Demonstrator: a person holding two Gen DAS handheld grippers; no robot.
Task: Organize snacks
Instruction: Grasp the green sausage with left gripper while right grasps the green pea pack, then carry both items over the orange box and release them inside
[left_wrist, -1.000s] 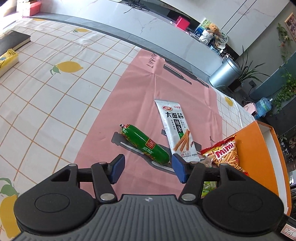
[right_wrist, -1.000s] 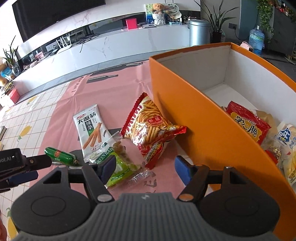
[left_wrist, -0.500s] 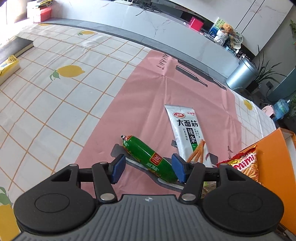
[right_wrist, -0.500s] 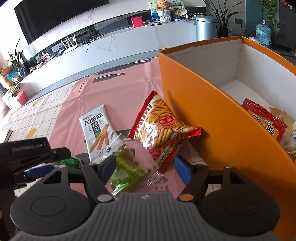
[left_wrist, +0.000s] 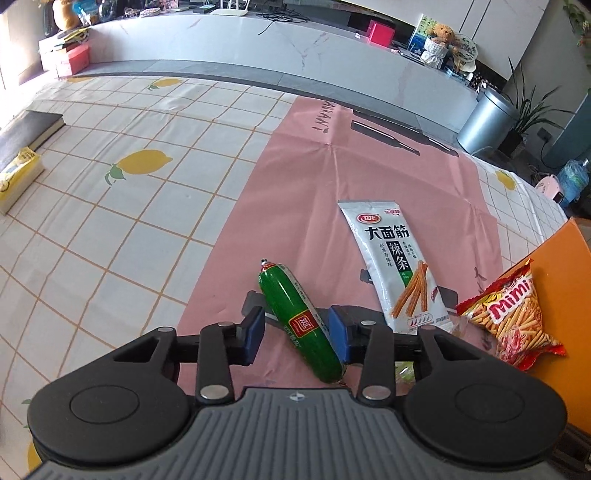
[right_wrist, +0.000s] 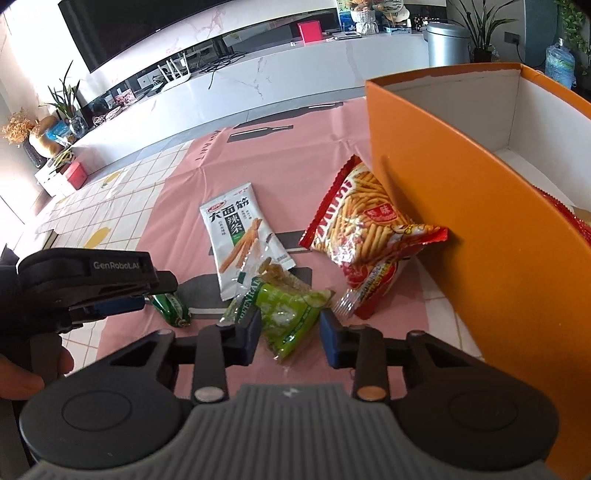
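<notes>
I am straddling the green sausage (left_wrist: 300, 320) with my left claw (left_wrist: 296, 334), fingers parted around it; it is lying slantwise on the counter (left_wrist: 110, 236), touching only the right pad.

We see: sausage (left_wrist: 299, 321) green, red label | box (right_wrist: 461, 221) orange, white inside | cloth (left_wrist: 110, 229) white, lemon-checked | mat (left_wrist: 314, 177) pink

Table (left_wrist: 110, 236) carries pink mat (left_wrist: 314, 192), orange box (right_wrist: 461, 221).
</notes>
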